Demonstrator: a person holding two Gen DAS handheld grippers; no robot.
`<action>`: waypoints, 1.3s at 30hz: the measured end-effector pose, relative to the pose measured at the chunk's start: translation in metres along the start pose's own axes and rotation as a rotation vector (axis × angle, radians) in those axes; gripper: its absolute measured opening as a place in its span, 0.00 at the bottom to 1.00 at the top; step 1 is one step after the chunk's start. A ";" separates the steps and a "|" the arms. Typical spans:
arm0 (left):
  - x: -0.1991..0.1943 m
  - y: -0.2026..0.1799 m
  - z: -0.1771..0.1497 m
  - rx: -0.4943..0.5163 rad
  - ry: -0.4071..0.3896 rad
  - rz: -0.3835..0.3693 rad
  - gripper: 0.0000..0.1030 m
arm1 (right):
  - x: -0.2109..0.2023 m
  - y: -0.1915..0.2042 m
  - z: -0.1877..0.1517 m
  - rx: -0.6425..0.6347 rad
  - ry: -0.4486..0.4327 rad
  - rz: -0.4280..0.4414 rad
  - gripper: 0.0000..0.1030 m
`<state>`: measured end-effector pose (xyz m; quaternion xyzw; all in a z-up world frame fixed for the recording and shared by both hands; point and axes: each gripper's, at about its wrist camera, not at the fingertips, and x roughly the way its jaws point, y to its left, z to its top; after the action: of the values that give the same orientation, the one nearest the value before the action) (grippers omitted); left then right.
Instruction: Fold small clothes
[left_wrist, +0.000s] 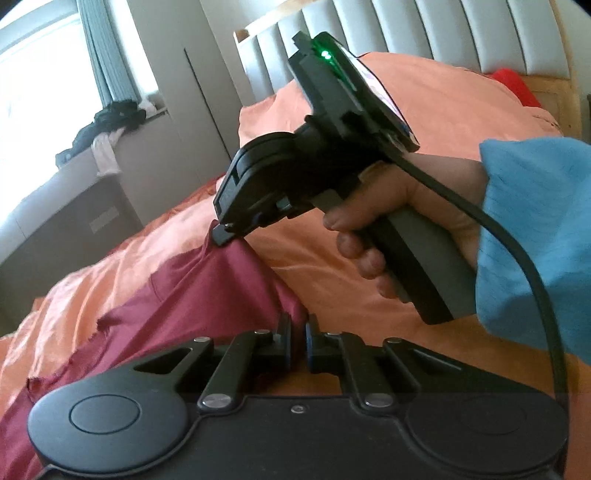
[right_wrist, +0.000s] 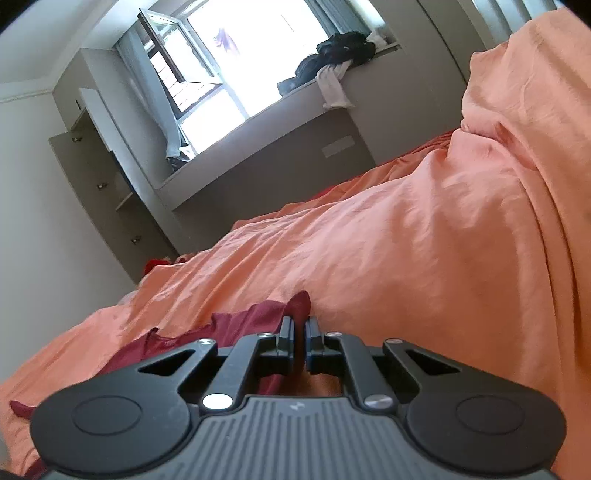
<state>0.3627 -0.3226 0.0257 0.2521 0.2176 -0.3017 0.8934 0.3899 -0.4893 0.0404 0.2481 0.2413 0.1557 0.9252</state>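
The maroon garment (left_wrist: 192, 291) lay limp and light on the bed (left_wrist: 332, 266), pinched at its edges by the closed left claw (left_wrist: 298, 330) and right claw (left_wrist: 223, 236), likely apt to sag.

Orange duvet (right_wrist: 424, 229) over bed, padded headboard (left_wrist: 406, 29), dark clothes heap (right_wrist: 340, 55) on window ledge (right_wrist: 266, 122)

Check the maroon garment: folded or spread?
Neither: garment hangs bunched, edges pinched by left gripper and right gripper.
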 end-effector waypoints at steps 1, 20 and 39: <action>0.001 0.003 0.001 -0.016 0.005 -0.008 0.08 | 0.001 0.000 -0.001 -0.011 0.003 -0.005 0.06; -0.144 0.114 -0.058 -0.503 -0.012 0.195 0.95 | -0.025 0.051 -0.040 -0.241 0.087 -0.179 0.96; -0.290 0.239 -0.221 -0.801 0.089 0.596 0.99 | -0.002 0.243 -0.108 -0.553 0.068 -0.048 1.00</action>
<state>0.2556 0.0958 0.0870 -0.0469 0.2729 0.0852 0.9571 0.2903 -0.2469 0.0888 -0.0252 0.2265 0.2020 0.9525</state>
